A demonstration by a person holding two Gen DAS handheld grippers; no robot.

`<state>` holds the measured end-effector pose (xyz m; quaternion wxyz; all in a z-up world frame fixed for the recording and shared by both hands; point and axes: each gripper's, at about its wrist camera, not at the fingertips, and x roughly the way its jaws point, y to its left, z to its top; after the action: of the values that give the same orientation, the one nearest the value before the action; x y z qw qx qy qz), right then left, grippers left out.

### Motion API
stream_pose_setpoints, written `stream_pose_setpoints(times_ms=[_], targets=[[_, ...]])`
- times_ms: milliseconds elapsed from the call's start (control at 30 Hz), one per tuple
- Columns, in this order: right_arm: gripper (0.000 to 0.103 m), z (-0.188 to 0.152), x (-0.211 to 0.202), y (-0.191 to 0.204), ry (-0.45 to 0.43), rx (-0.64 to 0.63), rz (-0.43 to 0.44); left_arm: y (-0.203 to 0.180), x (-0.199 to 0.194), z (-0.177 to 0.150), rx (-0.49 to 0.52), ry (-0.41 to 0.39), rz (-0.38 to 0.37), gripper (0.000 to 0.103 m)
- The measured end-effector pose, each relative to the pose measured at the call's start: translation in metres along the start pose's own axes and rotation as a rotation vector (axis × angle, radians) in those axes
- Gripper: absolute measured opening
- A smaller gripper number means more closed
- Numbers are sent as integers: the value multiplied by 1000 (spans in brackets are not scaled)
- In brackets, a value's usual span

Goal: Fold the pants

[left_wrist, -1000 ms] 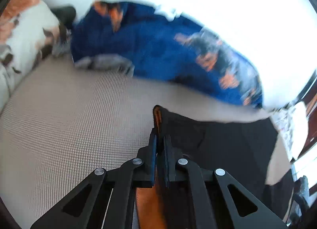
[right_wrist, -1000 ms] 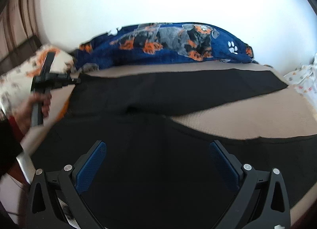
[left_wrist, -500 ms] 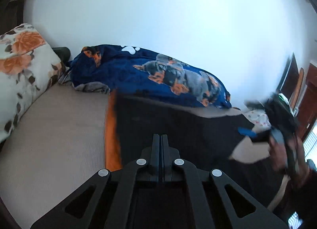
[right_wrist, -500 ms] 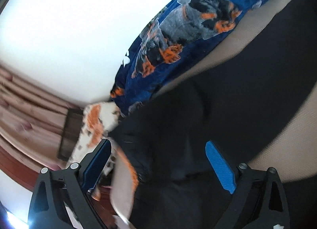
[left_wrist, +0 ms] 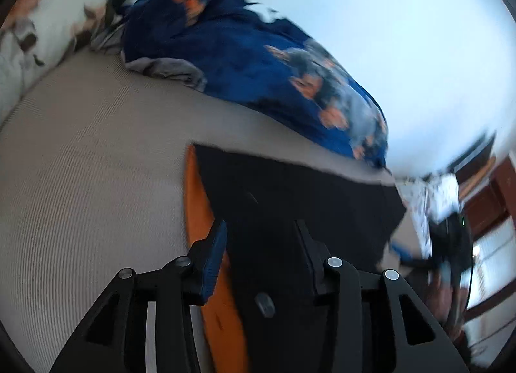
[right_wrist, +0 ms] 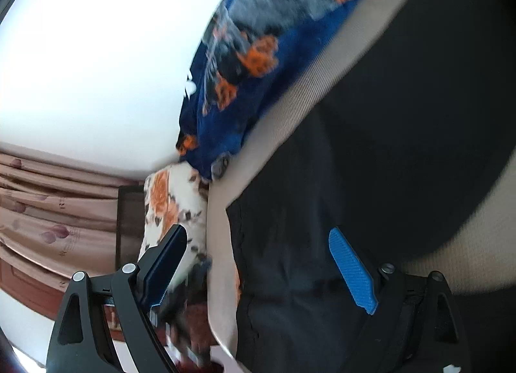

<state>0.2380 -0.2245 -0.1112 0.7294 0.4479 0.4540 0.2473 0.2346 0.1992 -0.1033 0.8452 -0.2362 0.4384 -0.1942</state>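
Pants (left_wrist: 290, 198): black, orange lining strip along left edge, lying flat on beige ribbed bedspread (left_wrist: 84, 153).

Left wrist view: left gripper (left_wrist: 261, 240) over waistband end, jaws just opened to a narrow gap, pads clear of cloth, nothing pinched. Dark button-like dot visible low between the fingers. Long axis of garment running from near-left away to far-right, toward right gripper (left_wrist: 419, 260), seen blurred at frame edge. Blue dog-print blanket (left_wrist: 258, 60) bunched along wall behind; floral pillow (left_wrist: 35, 27) at far left.

Right wrist view: frame strongly rolled. Right gripper (right_wrist: 258, 263) wide, jaws closing slightly, blue pads apart, no cloth between them. Pants (right_wrist: 387, 134) filling right half, folded edge running up-right, parallel to blanket (right_wrist: 245, 76).

Risks, judged: released layer may slip or spring back, leaving edges misaligned; next pinch may catch only the top layer, or the bedspread too; lining strip suggests uneven stacking; blur hinders aiming.
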Motion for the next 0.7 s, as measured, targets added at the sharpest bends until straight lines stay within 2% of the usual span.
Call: stream_pose_setpoints(times_ms=[100, 200, 267, 300, 333, 367, 500, 533, 567, 600, 700], targets=[[89, -15, -2, -7, 14, -29, -27, 22, 25, 31, -36, 22, 20, 45], [89, -24, -5, -11, 24, -49, -37, 37, 56, 52, -41, 87, 55, 47], [89, -28, -9, -13, 25, -55, -23, 42, 78, 58, -50, 155, 35, 50], [89, -29, -11, -13, 22, -60, -24, 42, 80, 62, -40, 142, 26, 53], [89, -29, -13, -13, 20, -65, -26, 40, 83, 65, -28, 141, 22, 60], [89, -30, -14, -13, 16, -71, -25, 40, 87, 68, -30, 149, 10, 62], [89, -29, -16, -13, 13, -64, -6, 42, 92, 71, -110, 117, -21, 61], [89, -29, -14, -13, 14, -63, -4, 38, 92, 71, -90, 113, 0, 45], [89, -29, -14, -14, 14, -64, -7, 32, 93, 69, -49, 113, 52, 15], [89, -30, -13, -14, 14, -66, -10, 29, 92, 68, -28, 108, 91, 9], [89, -30, -10, -15, 13, -73, -22, 17, 75, 56, 1, 40, 97, 8]])
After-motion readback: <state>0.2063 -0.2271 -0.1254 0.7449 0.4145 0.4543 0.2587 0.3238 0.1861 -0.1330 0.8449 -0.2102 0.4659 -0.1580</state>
